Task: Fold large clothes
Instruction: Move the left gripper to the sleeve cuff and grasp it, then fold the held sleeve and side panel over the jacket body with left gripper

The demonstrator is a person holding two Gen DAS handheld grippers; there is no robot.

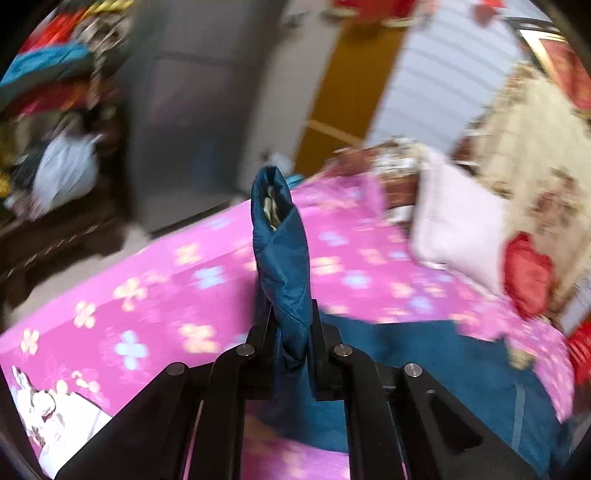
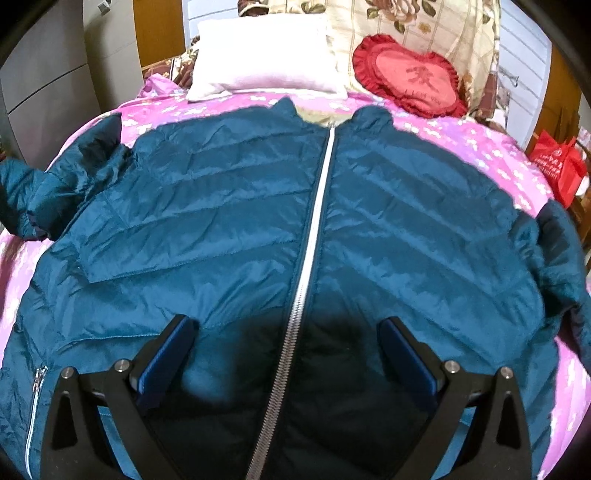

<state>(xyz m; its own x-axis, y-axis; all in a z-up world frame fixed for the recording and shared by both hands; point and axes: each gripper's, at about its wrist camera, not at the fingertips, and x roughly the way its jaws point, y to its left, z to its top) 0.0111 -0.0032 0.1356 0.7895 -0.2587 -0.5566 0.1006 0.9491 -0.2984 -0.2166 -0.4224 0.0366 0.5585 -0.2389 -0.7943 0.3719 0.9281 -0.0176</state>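
A teal quilted puffer jacket (image 2: 229, 206) lies front up on the pink flowered bed, zipped with a white zipper (image 2: 314, 236), collar toward the pillows. My right gripper (image 2: 288, 332) is open and empty, hovering over the jacket's lower front with the zipper between its fingers. My left gripper (image 1: 293, 325) is shut on the end of the jacket's sleeve (image 1: 282, 251), holding it upright above the bed; the cuff opening faces up. The rest of the jacket (image 1: 424, 373) lies below and to the right in the left wrist view. The lifted sleeve also shows in the right wrist view (image 2: 33, 195).
A white pillow (image 2: 262, 55), a red heart cushion (image 2: 410, 79) and a floral cushion (image 2: 424, 26) sit at the head of the bed (image 1: 155, 288). A grey wardrobe (image 2: 48, 74) stands left. A red bag (image 2: 557, 166) is at the right. Piled clothes (image 1: 55, 96) lie beyond the bed.
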